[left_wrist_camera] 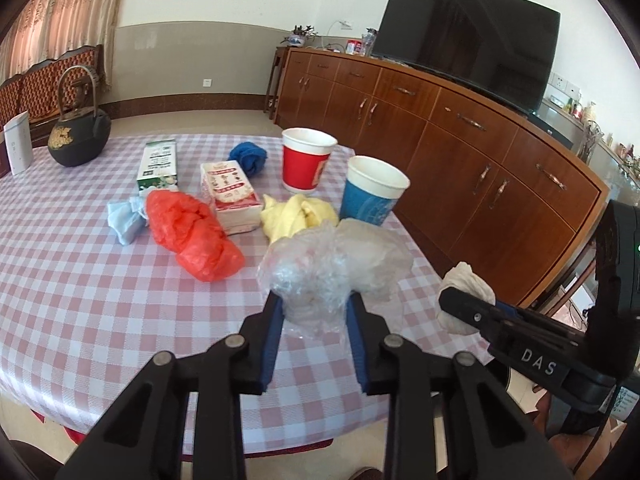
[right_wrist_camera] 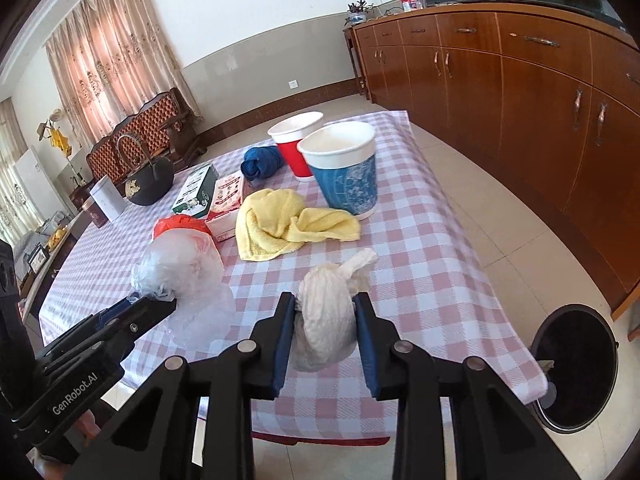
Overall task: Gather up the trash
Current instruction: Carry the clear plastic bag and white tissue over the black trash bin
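My left gripper (left_wrist_camera: pixel 316 304) is shut on a crumpled clear plastic bag (left_wrist_camera: pixel 320 276) near the table's front edge; the bag also shows in the right wrist view (right_wrist_camera: pixel 180 268). My right gripper (right_wrist_camera: pixel 325 304) is shut on a crumpled white paper wad (right_wrist_camera: pixel 326 312), which also shows at the right in the left wrist view (left_wrist_camera: pixel 464 284). A red plastic bag (left_wrist_camera: pixel 192 228), a light blue wad (left_wrist_camera: pixel 126 216), a red paper cup (left_wrist_camera: pixel 306 164) and a blue paper cup (left_wrist_camera: pixel 372 192) lie on the checked tablecloth (left_wrist_camera: pixel 80 280). A black trash bin (right_wrist_camera: pixel 576 364) stands on the floor right of the table.
A yellow cloth (right_wrist_camera: pixel 280 220), a blue cloth (right_wrist_camera: pixel 260 160), two small cartons (left_wrist_camera: pixel 230 196), a black teapot (left_wrist_camera: pixel 78 132) and a white box (left_wrist_camera: pixel 16 144) are on the table. A long wooden cabinet (left_wrist_camera: pixel 460 140) with a TV (left_wrist_camera: pixel 468 32) runs along the right.
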Tool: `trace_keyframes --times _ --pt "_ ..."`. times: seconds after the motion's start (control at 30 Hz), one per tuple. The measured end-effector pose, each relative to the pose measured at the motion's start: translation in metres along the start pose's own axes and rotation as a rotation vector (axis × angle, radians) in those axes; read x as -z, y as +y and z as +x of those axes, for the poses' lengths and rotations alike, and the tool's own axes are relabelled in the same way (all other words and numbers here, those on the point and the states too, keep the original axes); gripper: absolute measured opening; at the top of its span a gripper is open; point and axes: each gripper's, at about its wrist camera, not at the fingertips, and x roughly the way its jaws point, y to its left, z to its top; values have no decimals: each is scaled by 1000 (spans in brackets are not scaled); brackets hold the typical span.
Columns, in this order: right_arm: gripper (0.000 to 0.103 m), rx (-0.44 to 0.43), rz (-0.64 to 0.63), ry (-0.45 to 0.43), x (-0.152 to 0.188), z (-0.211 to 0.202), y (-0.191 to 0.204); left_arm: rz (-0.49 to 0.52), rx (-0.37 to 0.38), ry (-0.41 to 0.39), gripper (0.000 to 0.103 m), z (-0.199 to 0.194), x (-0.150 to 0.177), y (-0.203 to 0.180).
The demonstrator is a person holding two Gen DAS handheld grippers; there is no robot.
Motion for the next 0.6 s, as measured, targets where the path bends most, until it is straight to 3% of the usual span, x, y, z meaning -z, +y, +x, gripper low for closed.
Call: trace_keyframes --times 0.33,0.6 --pt "32 186 148 -66 15 -64 -101 124 183 84 32 33 8 -102" --pt "32 345 303 -73 46 -107 -199 243 314 170 32 71 24 -199"
